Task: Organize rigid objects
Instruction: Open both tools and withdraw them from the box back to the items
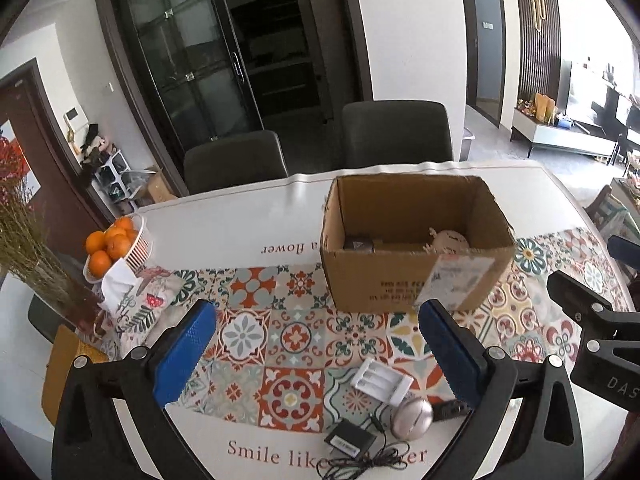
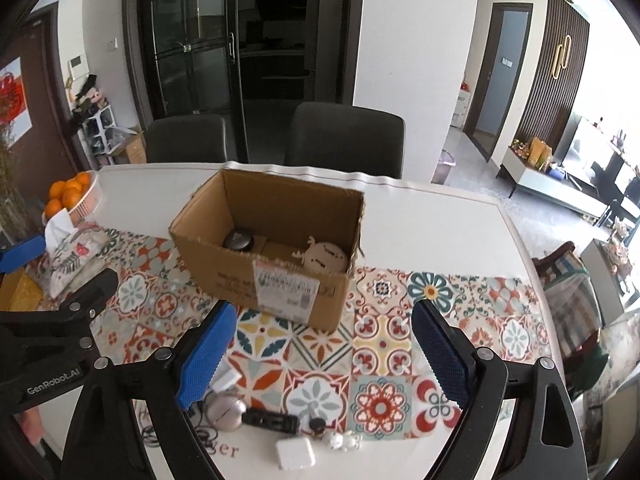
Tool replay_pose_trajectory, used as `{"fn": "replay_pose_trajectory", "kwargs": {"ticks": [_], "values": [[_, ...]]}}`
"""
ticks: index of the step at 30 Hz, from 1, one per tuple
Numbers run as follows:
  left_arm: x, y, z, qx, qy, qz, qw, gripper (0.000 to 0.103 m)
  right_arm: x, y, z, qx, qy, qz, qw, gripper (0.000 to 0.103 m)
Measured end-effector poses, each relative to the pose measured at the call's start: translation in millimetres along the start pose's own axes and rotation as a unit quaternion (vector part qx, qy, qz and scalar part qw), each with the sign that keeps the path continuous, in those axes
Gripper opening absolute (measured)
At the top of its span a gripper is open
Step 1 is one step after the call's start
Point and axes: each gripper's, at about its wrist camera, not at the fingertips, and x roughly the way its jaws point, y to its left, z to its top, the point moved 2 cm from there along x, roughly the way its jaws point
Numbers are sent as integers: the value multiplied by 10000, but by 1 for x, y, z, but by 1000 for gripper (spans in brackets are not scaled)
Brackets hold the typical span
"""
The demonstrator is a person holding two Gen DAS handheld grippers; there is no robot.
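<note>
Left wrist view: both tongs [image 1: 316, 354] [image 2: 320, 354] wide, empty. We judge the charger [image 1: 382, 380] light, stiff; grip its long sides.

Left tongs [image 1: 312, 356] and right tongs [image 2: 320, 356]: both spread wide, empty, hovering side by side, 2 blue pads [image 1: 182, 356] each.

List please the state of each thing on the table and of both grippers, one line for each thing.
Cardboard box: open on top, upright, two items inside.
Left gripper: open, holding nothing.
Right gripper: open, holding nothing.
Battery charger: slots empty, lying on the tablecloth.
Black adapter: unplugged, its cable loose beside it.
Round silver device: lying outside the box.
White square case: shut, outside the box.
Basket: filled with oranges.
</note>
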Motion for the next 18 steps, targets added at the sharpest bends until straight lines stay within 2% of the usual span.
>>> {"fn": "replay_pose_trajectory", "kwargs": {"ticks": [11,18], "values": [[-14,-4,-47,-91,82,-74,9999,103,-7,4,-46,-41,93,226,9997,89],[-10,-11,-80,-150,371,-165,9991,103,-6,3,-76,-36,297,330,9990,89]]}}
